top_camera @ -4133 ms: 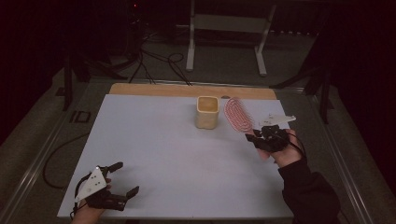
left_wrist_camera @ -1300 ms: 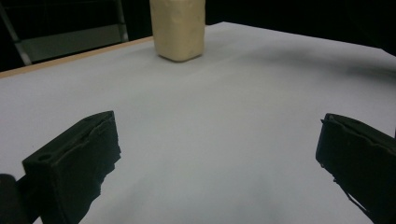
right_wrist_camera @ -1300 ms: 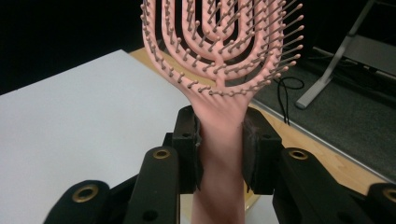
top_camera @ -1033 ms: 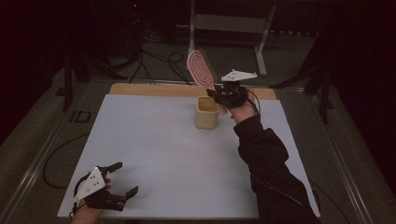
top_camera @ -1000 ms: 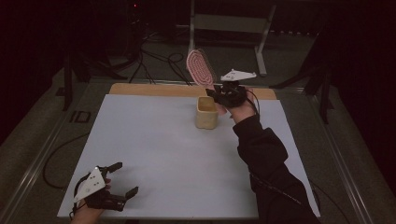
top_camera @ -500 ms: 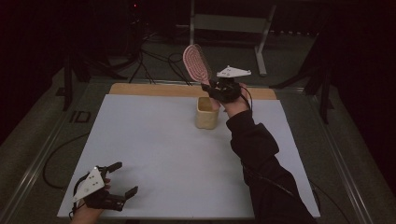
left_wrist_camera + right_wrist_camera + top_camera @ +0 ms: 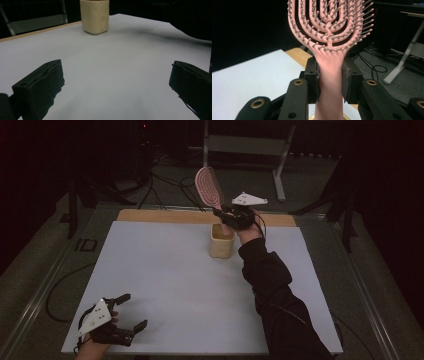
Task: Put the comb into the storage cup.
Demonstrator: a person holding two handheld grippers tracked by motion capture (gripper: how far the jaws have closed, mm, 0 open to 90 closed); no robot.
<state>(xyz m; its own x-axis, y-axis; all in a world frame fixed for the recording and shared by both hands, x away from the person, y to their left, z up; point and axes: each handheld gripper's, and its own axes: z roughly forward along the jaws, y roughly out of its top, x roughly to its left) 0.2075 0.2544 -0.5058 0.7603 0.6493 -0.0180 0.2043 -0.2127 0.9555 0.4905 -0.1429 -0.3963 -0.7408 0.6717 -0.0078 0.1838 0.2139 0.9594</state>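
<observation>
Now the right tool (image 7: 329, 80), pinching the pink brush (image 7: 207, 185), has reached above the cup (image 7: 221, 241)

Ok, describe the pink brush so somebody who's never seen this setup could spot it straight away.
Start at the white table and go to its far edge, where a cream cup stands. Just above the cup, the right gripper is shut on the handle of the hairbrush, its head pointing up. It is the one pink thing here, with an open looped head studded with bristles.

We see the right gripper (image 7: 226, 213) clamping a pink vented plastic hairbrush (image 7: 208, 188) above the cream square cup (image 7: 221, 241).
</observation>
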